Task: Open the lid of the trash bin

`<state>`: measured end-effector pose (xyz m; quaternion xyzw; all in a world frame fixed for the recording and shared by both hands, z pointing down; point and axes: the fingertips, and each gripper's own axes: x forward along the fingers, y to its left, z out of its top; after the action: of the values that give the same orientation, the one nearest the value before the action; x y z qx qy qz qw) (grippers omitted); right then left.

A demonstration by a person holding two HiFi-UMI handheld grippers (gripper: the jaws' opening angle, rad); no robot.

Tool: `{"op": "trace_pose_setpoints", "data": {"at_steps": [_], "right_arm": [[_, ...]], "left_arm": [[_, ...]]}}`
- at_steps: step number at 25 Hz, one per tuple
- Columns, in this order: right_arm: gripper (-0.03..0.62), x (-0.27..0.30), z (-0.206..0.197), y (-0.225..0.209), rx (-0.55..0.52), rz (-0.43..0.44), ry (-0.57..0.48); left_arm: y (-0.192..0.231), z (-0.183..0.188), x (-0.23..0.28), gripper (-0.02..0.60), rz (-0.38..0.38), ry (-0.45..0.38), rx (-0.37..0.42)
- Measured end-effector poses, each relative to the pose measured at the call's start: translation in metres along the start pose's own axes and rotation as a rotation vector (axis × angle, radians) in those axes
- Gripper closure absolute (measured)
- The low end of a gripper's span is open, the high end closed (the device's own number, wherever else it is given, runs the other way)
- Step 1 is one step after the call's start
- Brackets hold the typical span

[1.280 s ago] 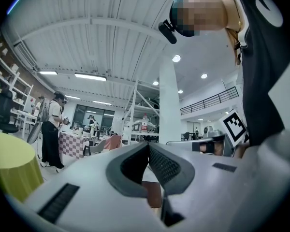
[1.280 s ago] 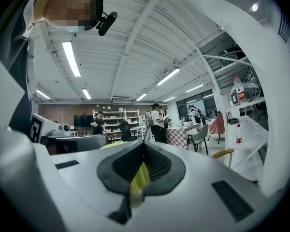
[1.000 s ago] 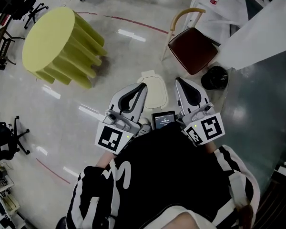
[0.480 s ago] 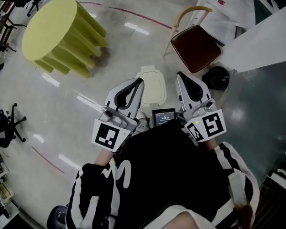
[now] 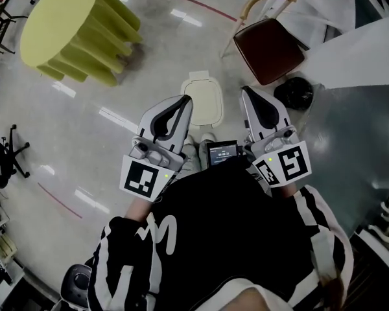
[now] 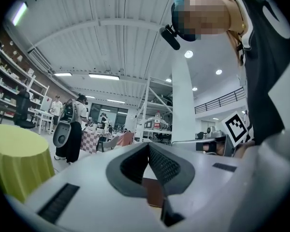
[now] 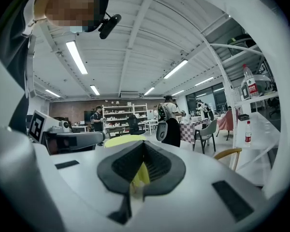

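Note:
The trash bin [image 5: 203, 102] stands on the floor just ahead of me, its cream lid lying flat and shut, with a small tab at the far edge. My left gripper [image 5: 185, 100] hovers over the lid's left edge with its jaws together and nothing between them. To the right of the lid, my right gripper [image 5: 245, 91] is held at the same height, also shut and holding nothing. In both gripper views the jaws meet at the tips, left gripper [image 6: 148, 144] and right gripper [image 7: 144, 142]; the bin does not show there.
A yellow-green fluted round table [image 5: 71, 24] stands at the far left. A chair with a dark red seat [image 5: 269, 47] and a black round object [image 5: 293, 93] are at the far right, beside a white table [image 5: 363, 50]. A small screen [image 5: 222, 153] hangs at my chest.
The bin lid has drawn nearer and now lies between the gripper tips; the yellow table has slid up the frame. Both grippers stay shut.

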<state>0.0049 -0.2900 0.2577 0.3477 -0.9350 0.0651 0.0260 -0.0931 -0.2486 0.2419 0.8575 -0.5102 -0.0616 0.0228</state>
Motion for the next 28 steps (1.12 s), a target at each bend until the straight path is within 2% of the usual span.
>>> {"op": "trace_pose_setpoints", "data": {"at_steps": [1, 6, 15, 28], "right_arm": [[0.59, 0.001, -0.002, -0.001, 0.0, 0.003, 0.004], [0.591, 0.009, -0.012, -0.002, 0.007, 0.019, 0.017], [0.59, 0.013, -0.033, 0.0, 0.021, 0.039, 0.06], [0.591, 0.018, -0.062, -0.004, 0.026, 0.075, 0.104]], "left_arm": [[0.001, -0.002, 0.0, 0.574, 0.002, -0.005, -0.002], [0.004, -0.026, -0.002, 0.574, 0.011, 0.07, -0.018], [0.011, -0.044, -0.007, 0.574, 0.029, 0.099, -0.04], [0.007, -0.08, -0.004, 0.574, 0.012, 0.145, -0.051]]}}
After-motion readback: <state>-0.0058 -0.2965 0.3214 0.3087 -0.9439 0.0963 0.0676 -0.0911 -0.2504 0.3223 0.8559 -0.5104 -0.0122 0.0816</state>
